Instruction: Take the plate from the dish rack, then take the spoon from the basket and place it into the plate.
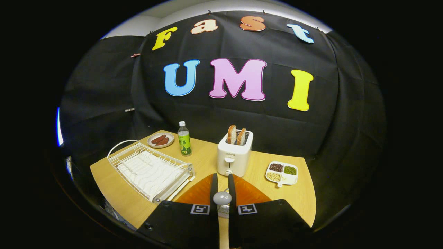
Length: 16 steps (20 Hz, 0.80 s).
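Jaws (222,186) are seen nearly closed, gripping a spoon (222,198) by its pale rounded end, just in front of the toaster (234,155). An orange plate (249,192) lies beneath the jaws. The dish rack (150,169) is seen left of the toaster, on the tabletop (207,155).

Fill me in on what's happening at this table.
A person's hand-held gripper is shut on a grey round-ended spoon, holding it over an orange plate. The plate lies on the wooden table, just in front of the white toaster. The white wire dish rack beside it has no plate in it. The spoon looks not yet set down.
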### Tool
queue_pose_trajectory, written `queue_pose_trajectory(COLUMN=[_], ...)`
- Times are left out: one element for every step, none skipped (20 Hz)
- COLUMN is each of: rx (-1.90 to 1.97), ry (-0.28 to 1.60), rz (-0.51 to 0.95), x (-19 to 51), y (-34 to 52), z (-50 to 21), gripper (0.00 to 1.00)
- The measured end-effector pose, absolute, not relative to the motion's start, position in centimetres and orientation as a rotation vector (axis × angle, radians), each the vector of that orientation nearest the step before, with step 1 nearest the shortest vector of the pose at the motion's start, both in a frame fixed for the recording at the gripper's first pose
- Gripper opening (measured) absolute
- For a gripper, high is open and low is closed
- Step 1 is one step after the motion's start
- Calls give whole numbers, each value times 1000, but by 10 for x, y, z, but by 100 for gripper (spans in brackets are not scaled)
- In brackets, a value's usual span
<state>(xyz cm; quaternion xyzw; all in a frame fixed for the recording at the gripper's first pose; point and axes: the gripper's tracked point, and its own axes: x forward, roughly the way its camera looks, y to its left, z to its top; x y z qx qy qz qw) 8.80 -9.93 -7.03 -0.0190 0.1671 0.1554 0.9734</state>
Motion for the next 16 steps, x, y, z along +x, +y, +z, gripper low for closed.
queue_pose_trajectory(rx=[-27, -14, -7, -6, -8, -14, -21, -28, -34, -37, -37, -32, -18, -9, -10, -14], ry=[348, 357, 366, 375, 385, 396, 405, 414, 429, 446, 463, 477, 485, 492, 501, 509], rz=[307, 305, 303, 300, 295, 291, 290, 287, 285, 281, 269, 256, 247, 245, 243, 238], x=[78, 69, 59, 49, 41, 32, 26, 21, 17, 14, 12, 11, 11, 12, 12, 12], y=[-93, -85, -78, -71, -64, -58, -51, -45, -39, -34, -31, -30, -26, -21, -19, -20], z=[-70, -71, -73, -76, -81, -87, -95, -103, -114, -124, -135, -144, -151, -158, -166, -174], gripper=[14, 14, 14, 14, 14, 14, 14, 15, 14, 14, 14, 14, 15, 15, 15, 14])
